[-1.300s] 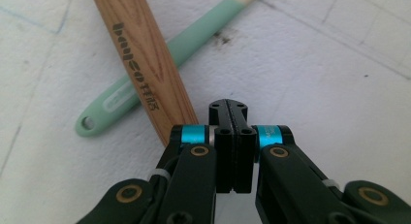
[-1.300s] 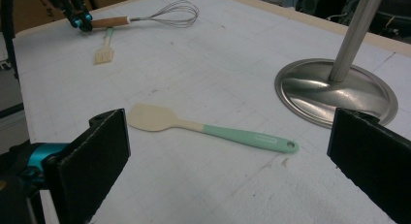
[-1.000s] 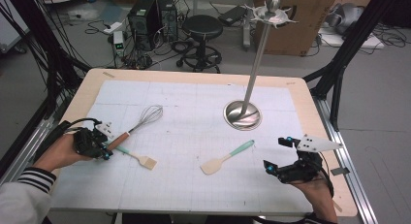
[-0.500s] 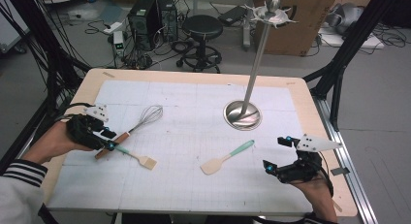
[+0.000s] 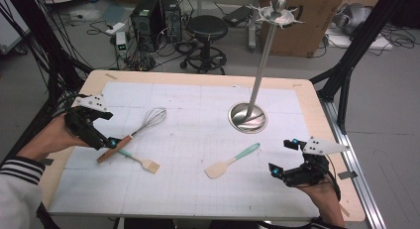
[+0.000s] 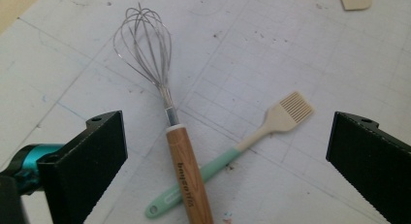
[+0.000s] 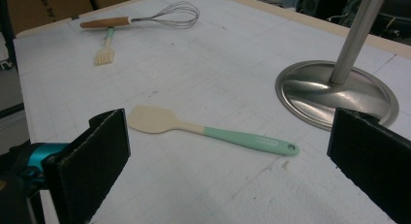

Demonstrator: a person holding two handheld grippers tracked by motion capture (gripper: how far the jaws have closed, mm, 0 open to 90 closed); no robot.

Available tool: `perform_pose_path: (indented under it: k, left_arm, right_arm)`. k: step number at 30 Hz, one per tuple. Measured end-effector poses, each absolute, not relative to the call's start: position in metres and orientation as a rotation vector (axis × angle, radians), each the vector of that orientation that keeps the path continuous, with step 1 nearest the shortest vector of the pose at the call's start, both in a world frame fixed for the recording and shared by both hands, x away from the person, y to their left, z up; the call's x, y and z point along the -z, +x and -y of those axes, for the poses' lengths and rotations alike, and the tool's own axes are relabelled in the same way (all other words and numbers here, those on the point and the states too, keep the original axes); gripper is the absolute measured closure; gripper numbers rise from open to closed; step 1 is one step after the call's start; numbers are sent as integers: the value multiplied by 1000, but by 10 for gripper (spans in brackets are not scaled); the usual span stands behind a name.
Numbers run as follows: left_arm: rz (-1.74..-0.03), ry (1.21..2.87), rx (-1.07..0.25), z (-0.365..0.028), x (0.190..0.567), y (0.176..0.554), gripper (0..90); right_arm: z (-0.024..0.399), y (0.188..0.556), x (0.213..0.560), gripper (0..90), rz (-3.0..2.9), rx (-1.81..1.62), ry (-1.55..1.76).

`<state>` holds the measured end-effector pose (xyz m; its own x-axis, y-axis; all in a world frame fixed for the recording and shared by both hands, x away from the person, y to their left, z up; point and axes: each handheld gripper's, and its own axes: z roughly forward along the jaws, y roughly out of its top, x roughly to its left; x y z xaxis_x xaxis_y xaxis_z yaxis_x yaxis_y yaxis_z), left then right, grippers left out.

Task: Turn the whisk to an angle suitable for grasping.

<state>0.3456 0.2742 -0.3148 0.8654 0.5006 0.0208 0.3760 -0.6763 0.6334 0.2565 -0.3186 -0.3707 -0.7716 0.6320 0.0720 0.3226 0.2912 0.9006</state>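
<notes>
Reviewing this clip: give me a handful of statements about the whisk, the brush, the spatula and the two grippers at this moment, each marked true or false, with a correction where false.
1. The whisk lies with its wooden handle across the brush handle. True.
2. The left gripper is clamped on the whisk. False: its jaws have just been opening and stand wide, with the whisk lying on the table between them, untouched.
3. The spatula hangs from the metal stand. False: it lies flat on the table beside the stand's base.
4. The right gripper is open and holds nothing. True.
5. The brush has a mint green handle. True.
</notes>
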Motion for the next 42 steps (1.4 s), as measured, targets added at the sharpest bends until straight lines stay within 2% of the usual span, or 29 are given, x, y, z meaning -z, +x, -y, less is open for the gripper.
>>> perform_pose_path:
  k: [14, 35, 36, 38, 42]
  left_arm:
    - [-721, 2377, -205, -278, 348, 374, 16]
    - [-757, 2433, -130, -273, 396, 387, 31]
    - [-765, 2435, -127, -272, 397, 388, 36]
    - [-767, 2442, -120, -271, 398, 388, 112]
    - [-788, 2474, -91, -269, 402, 390, 126]
  right_arm:
    - [319, 256, 370, 1, -2267, -1475, 862]
    - [317, 256, 373, 1, -2288, -1460, 857]
    - [316, 256, 373, 1, -2289, -1460, 857]
    - [316, 256, 373, 1, -2288, -1459, 856]
    - [316, 256, 372, 1, -2291, -1460, 859]
